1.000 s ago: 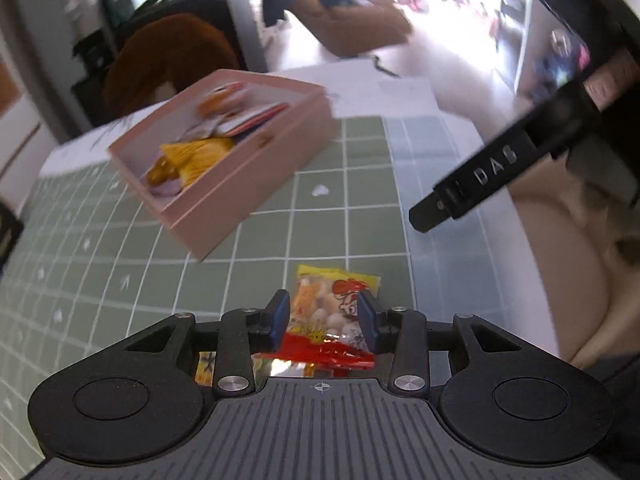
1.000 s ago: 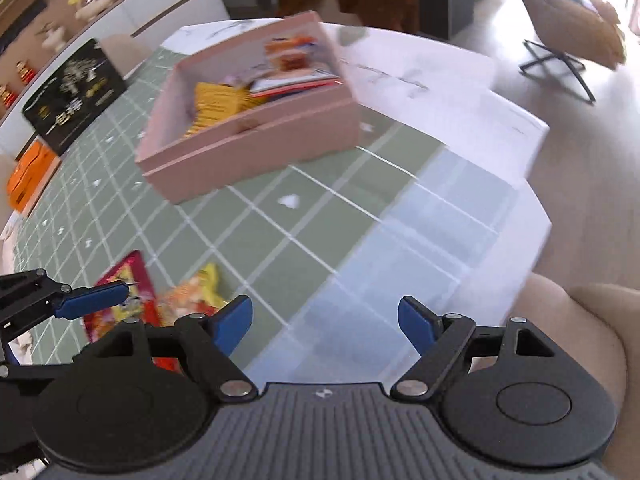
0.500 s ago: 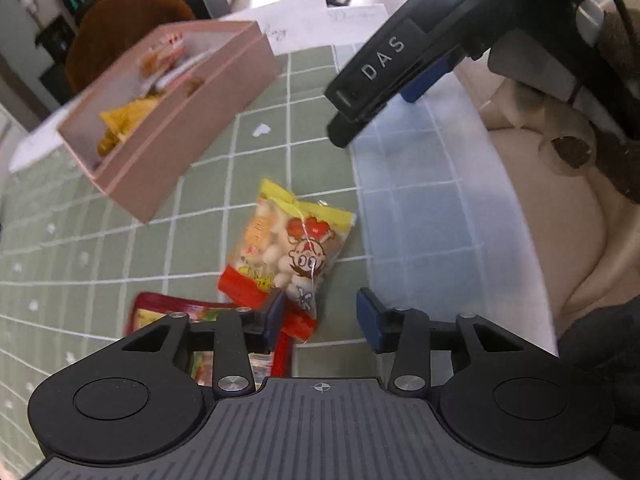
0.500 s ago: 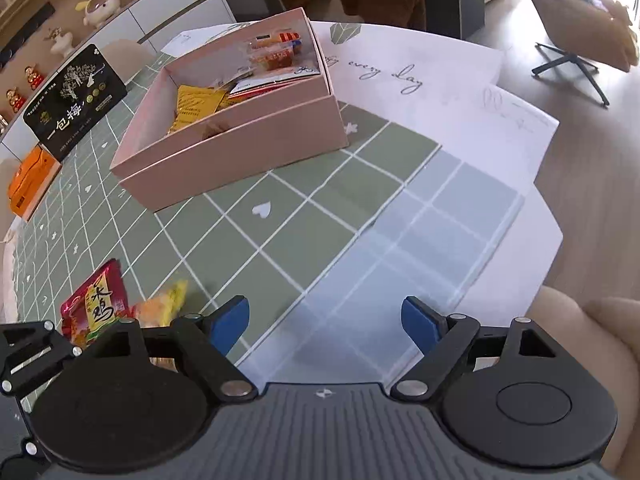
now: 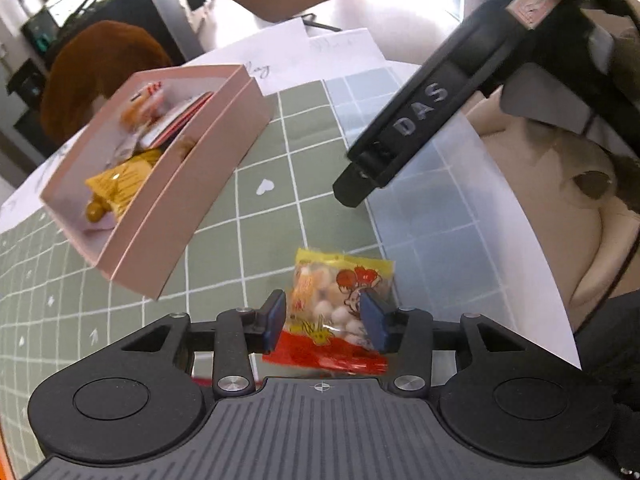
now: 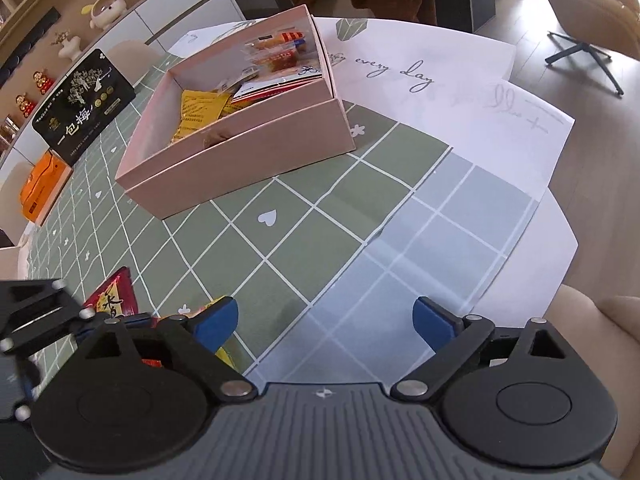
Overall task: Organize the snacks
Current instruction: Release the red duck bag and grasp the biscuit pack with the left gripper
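- Snack packet (image 5: 340,300), yellow and red, is lying on the green mat (image 5: 260,216) between your left gripper (image 5: 324,316) pads; its lower edge is hiding under the gripper body.
- Your left jaws are opening, half wide, pads just beside the packet.
- Your right gripper (image 6: 326,322) is opening wide, holding nothing.
- Pink box (image 6: 240,160) is sitting at 11 o'clock, its contents blurring together.

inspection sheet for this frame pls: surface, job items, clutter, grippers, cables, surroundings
Surface: green grid-pattern tablecloth on a white round table.
Job's things: open pink cardboard box partly filled with snacks; yellow-and-red candy packet and red snack packet lie on the cloth.
Clutter: black gift box, orange box, white lettered paper sheets.
Grippers: left gripper opening, candy packet between its jaws; right gripper opening, nothing between.
Cables: nothing seen.
Surroundings: brown chair, white cabinet with figurines.
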The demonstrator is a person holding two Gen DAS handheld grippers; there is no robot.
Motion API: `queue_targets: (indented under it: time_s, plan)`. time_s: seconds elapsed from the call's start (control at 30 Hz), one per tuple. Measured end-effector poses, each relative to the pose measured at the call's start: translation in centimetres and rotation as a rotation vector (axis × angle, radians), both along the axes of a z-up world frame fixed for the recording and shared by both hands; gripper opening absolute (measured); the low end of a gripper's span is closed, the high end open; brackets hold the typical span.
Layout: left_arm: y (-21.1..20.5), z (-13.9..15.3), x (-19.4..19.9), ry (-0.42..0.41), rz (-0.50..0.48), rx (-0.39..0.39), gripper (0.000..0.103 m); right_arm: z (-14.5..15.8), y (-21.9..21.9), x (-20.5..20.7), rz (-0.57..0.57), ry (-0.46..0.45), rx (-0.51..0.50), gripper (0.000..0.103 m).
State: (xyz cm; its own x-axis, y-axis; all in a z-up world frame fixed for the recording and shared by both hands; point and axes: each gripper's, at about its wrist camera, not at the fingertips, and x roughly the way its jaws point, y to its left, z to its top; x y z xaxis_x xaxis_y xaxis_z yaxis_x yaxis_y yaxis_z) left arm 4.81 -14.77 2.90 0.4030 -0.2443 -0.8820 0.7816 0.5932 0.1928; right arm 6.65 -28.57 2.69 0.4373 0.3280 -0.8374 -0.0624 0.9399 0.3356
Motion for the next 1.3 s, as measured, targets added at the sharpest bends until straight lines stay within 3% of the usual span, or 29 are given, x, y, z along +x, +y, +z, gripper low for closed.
queue_targets:
  time_s: [0.23, 0.37, 0.53, 0.63, 0.7, 0.77, 0.83, 0.9, 1.1, 1.17, 1.3]
  plan:
    - [-0.3, 0.0, 1.6, 0.084, -0.021, -0.032, 0.049, -0.1, -1.1, 0.3, -0.025, 0.018, 0.08, 0.099]
    - [-0.1, 1.3, -0.2, 0.041, -0.062, -0.033, 0.047, -0.2, -0.9, 0.3, -0.034, 0.017, 0.084, 0.1]
    - [-0.7, -0.4, -2.8, -0.004, -0.138, 0.067, 0.048, -0.2, -0.7, 0.1, -0.031, 0.011, 0.072, 0.101]
    - [-0.8, -1.0, -3.0, 0.002, -0.141, 0.073, 0.057, -0.2, -0.7, 0.2, -0.031, 0.014, 0.069, 0.101]
    - [-1.0, -1.1, -3.2, 0.027, -0.16, 0.078, 0.073, -0.2, -0.7, 0.1, -0.03, 0.014, 0.068, 0.101]
    - [-1.2, -1.3, -3.1, 0.061, -0.168, 0.066, 0.082, -0.2, -0.7, 0.0, -0.027, 0.012, 0.069, 0.101]
    - [-1.2, -1.1, -2.9, 0.066, -0.155, 0.047, 0.081, -0.2, -0.7, 0.0, -0.027, 0.01, 0.07, 0.101]
    - [-0.9, -0.6, -2.7, 0.047, -0.13, 0.03, 0.073, -0.2, -0.7, 0.0, -0.031, 0.01, 0.07, 0.101]
    - [-0.9, -1.1, -0.1, 0.031, -0.029, 0.055, 0.073, -0.2, -0.8, 0.0, -0.03, 0.013, 0.081, 0.103]
    - [-0.9, -1.3, 0.9, 0.07, 0.0, 0.009, 0.073, -0.2, -0.7, 0.1, -0.026, 0.016, 0.076, 0.103]
    - [-0.1, -1.2, 2.6, 0.204, 0.072, -0.091, 0.061, -0.2, -0.6, 0.2, -0.017, 0.02, 0.073, 0.103]
